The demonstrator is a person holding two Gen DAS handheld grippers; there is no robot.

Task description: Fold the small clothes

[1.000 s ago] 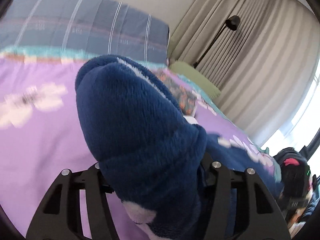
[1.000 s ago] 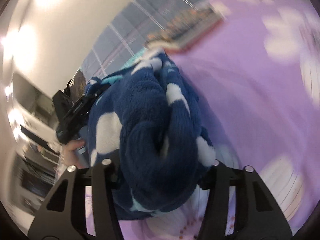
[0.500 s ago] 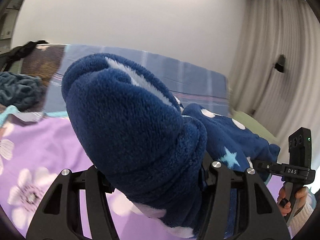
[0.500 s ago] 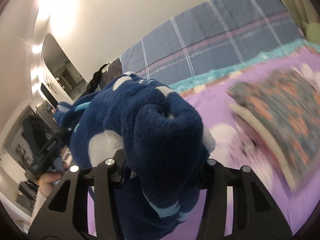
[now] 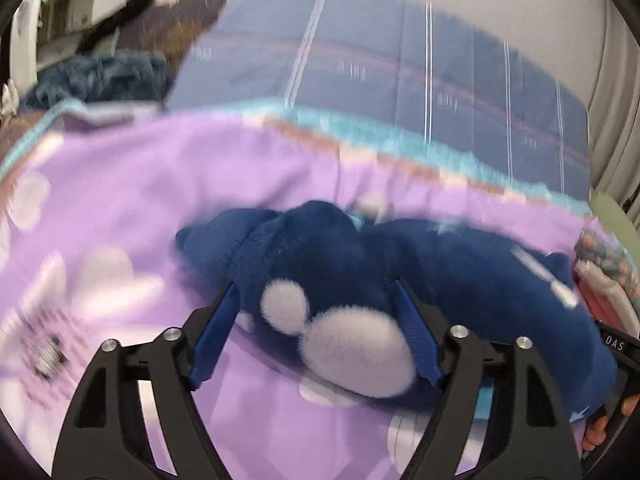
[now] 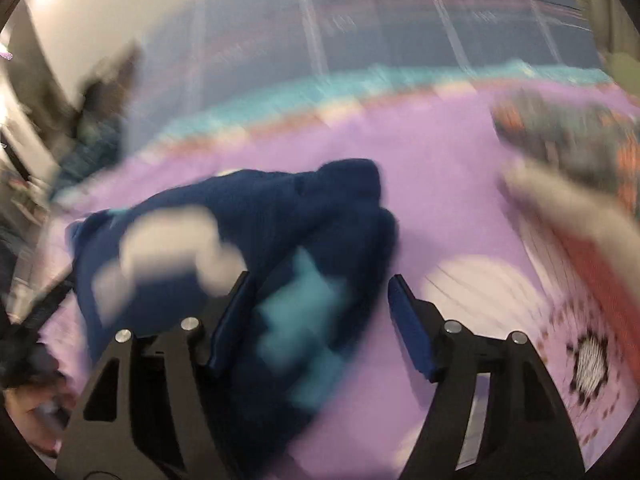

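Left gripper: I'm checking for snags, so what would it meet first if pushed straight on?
Probably the navy fleece garment, lying between the opening left gripper fingers.

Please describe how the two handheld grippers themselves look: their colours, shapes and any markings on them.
The left gripper and the right gripper look the same: two black plastic fingers with cut-out openings, round silver screw heads, and flat blue pads on the inner faces. In the left wrist view, the other gripper's black body at the right edge carries white letters, "DAS". No cables or sleeves are visible.

A home bedroom, it seems through the blur: purple floral bedspread, plaid headboard, curtains.
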